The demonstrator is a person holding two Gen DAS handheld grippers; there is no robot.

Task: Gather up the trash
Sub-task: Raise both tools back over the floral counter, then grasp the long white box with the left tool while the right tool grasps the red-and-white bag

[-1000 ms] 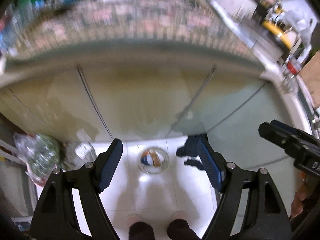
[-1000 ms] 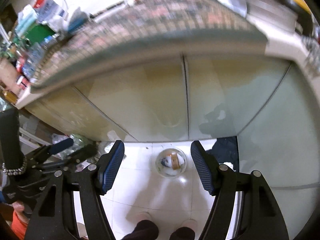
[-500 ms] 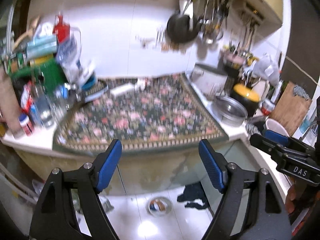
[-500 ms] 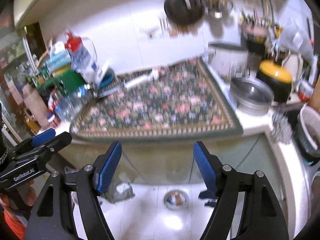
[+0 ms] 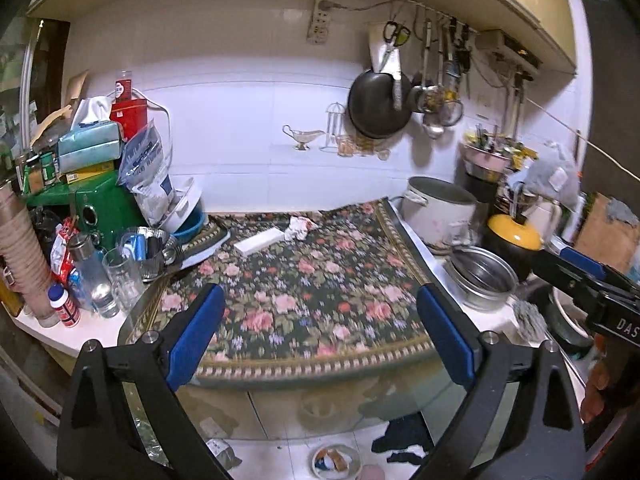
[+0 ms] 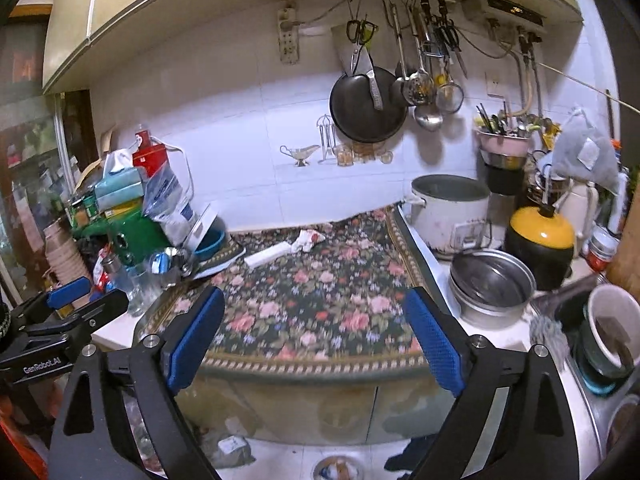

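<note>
Ahead, far edge of mat: a crumpled tissue [image 5: 298, 227] and a white box [image 5: 263, 241] lie on the floral mat [image 5: 304, 300] that covers the bench [image 5: 100, 330]; they look like the trash to collect.
Tissue: white with red marks, near the wall, just right of the box's far end; seen from the right wrist at [image 6: 307, 239].
Box: long and flat, its long axis running from near-left to far-right across the mat; the right wrist sees it at [image 6: 267, 255]. Whether tissue and box touch cannot be told.
Left gripper [image 5: 318, 330]: fingers opening and already wide, nothing between them, held over the near edge of the mat, well apart from the trash.
Right gripper [image 6: 316, 330]: fingers also opening and wide, empty, beside the left one.
Direction: from both pairs of fingers the trash lies straight ahead and a little left of centre, across almost the whole mat.
Nearer hand: hard to call; the box leans toward the left hand's side and the tissue sits more central, so either could reach it.
Grip, as a judgement: the fingers should close across the box's short width, so the wrist would need to line up with its slant.
Bin [image 5: 335, 458]: on the floor below the bench edge, already holding scraps.
</note>
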